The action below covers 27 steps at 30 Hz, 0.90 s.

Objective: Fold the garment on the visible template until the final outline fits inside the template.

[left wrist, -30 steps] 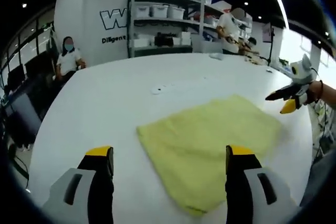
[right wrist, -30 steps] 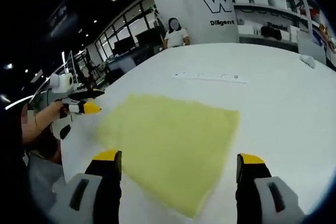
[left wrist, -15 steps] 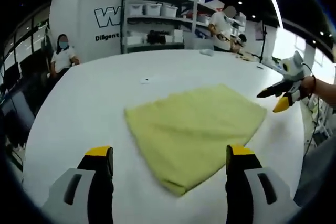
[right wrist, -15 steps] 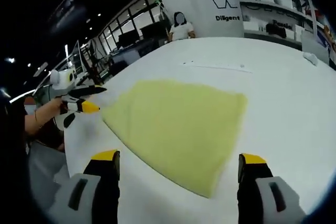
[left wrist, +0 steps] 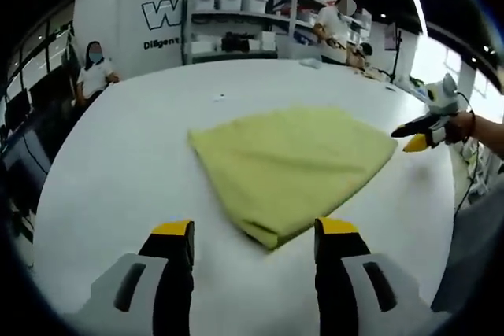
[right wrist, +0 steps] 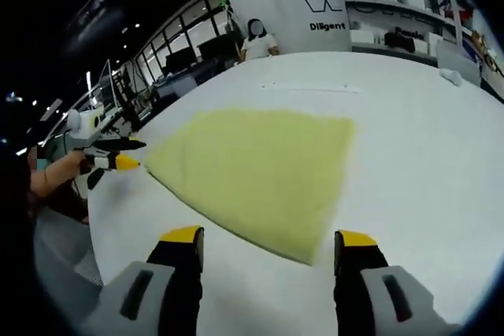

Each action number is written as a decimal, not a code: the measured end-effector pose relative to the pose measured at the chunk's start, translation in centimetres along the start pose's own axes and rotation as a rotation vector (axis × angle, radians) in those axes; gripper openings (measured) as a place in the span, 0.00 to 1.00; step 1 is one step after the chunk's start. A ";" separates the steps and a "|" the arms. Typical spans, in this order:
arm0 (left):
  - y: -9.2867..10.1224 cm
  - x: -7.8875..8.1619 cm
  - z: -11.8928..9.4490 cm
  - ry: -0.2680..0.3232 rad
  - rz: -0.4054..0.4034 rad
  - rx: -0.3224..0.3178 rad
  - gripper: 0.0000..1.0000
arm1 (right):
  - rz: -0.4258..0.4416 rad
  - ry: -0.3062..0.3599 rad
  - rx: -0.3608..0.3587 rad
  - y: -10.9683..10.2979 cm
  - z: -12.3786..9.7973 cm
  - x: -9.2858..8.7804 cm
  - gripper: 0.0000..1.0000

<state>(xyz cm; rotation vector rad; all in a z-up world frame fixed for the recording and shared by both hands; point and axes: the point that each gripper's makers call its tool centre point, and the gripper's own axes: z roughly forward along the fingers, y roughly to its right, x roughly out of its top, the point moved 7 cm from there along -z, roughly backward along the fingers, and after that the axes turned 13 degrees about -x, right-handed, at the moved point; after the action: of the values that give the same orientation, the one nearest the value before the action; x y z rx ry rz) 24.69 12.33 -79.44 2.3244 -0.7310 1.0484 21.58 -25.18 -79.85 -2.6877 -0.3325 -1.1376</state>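
Observation:
A folded yellow garment [left wrist: 291, 163] lies flat on the white table [left wrist: 118, 155], one corner pointing at my left gripper [left wrist: 253, 234]. That gripper is open and empty, just short of the near corner. In the right gripper view the same garment [right wrist: 252, 163] spreads ahead of my right gripper [right wrist: 269, 240], which is open and empty close to the cloth's near edge. The right gripper [left wrist: 417, 138] also hovers by the garment's right corner in the left gripper view. The left gripper [right wrist: 118, 155] hovers off the cloth's left corner in the right gripper view. A faint marked strip [right wrist: 311, 89] lies beyond the garment.
A person [left wrist: 94, 72] sits at the table's far edge. Shelving with bins [left wrist: 236, 25] stands behind, with another person [left wrist: 335, 25] near it. A small white object [right wrist: 450, 76] rests on the far right of the table. The table edge [right wrist: 94, 218] runs close on the left.
Both cameras have shifted, so the garment sits a little farther ahead of each gripper. The jaws of both grippers stand somewhat closer together than before. The cloth itself has not moved.

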 end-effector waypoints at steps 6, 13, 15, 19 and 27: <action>0.0 -0.5 0.0 -0.013 0.005 -0.017 0.43 | -0.013 -0.009 -0.027 0.3 0.1 -0.6 0.55; 0.0 -0.8 0.1 -0.009 -0.001 -0.035 0.29 | -0.009 0.002 -0.065 1.0 0.3 -0.9 0.38; 0.0 -0.9 0.1 -0.014 -0.001 -0.036 0.25 | -0.007 0.004 -0.075 1.4 0.4 -1.0 0.34; 0.0 -1.1 0.3 -0.019 -0.005 -0.052 0.17 | -0.010 -0.001 -0.093 1.8 0.5 -1.2 0.26; 0.0 -1.5 0.9 -0.032 -0.015 -0.073 0.10 | -0.013 0.000 -0.093 2.0 0.7 -1.3 0.18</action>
<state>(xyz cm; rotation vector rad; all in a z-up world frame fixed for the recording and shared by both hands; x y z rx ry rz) 24.36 12.19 -81.13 2.2859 -0.7509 0.9639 21.75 -27.04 -81.41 -2.7692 -0.3044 -1.1852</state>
